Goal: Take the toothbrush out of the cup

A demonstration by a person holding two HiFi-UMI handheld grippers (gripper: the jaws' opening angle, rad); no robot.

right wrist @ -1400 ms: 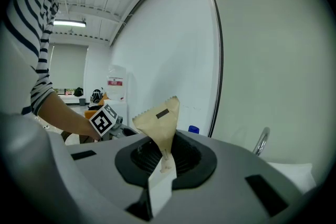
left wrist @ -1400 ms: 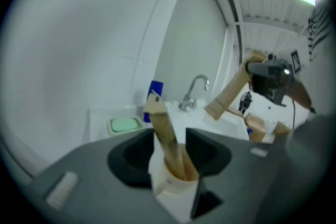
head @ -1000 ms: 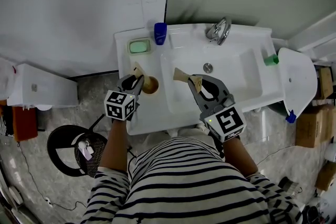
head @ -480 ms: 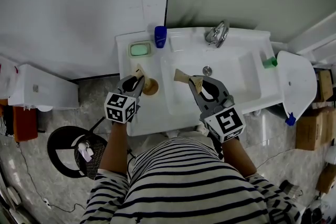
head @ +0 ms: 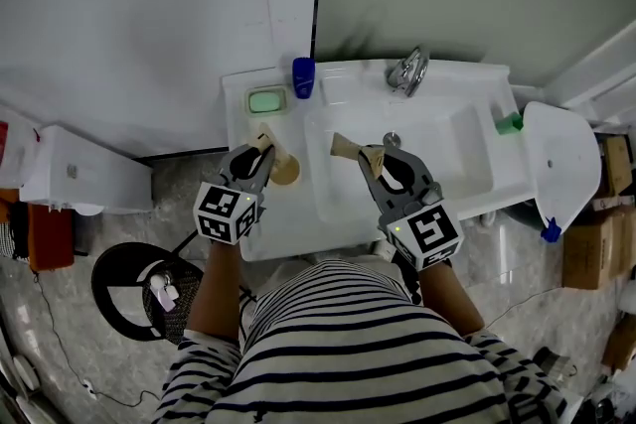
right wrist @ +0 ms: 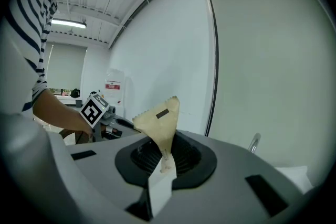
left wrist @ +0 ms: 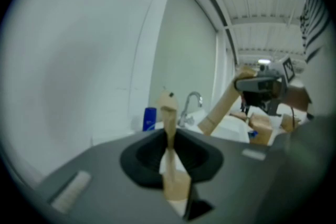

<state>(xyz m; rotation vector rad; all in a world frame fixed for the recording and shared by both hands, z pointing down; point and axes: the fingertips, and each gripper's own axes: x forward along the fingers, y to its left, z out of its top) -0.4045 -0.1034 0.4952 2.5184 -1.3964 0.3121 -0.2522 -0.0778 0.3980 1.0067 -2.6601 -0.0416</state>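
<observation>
Hovering over the left ledge of the white washbasin worktop (head: pixel 283 225), the left hand-held gripper (head: pixel 260 136) has its tan fingertips just beside the brown round cup (head: pixel 285 171). The cup stands between that gripper and the sunken bowl (head: pixel 437 164), to the right of the fingers and slightly nearer the person, so close that the two seem to overlap from above. Its jaws have just been closing, and in the left gripper view they stand pressed together as one narrow tan strip, pointing a little below level. I cannot pick out a toothbrush between them, nor standing in the cup, so whether a slim handle is already pinched there is unsettled. If it is, its long axis probably runs upright, across the fingers, and the coming move would be a straight lift clear of the cup's rim. The right hand-held gripper (head: pixel 341 145) is well apart, over the bowl, its tan fingers together on nothing, so the left hand is plainly the nearer one. A blue container (head: pixel 303 74), a green soap dish (head: pixel 266 100) and a chrome tap (head: pixel 408 71) sit along the back.
</observation>
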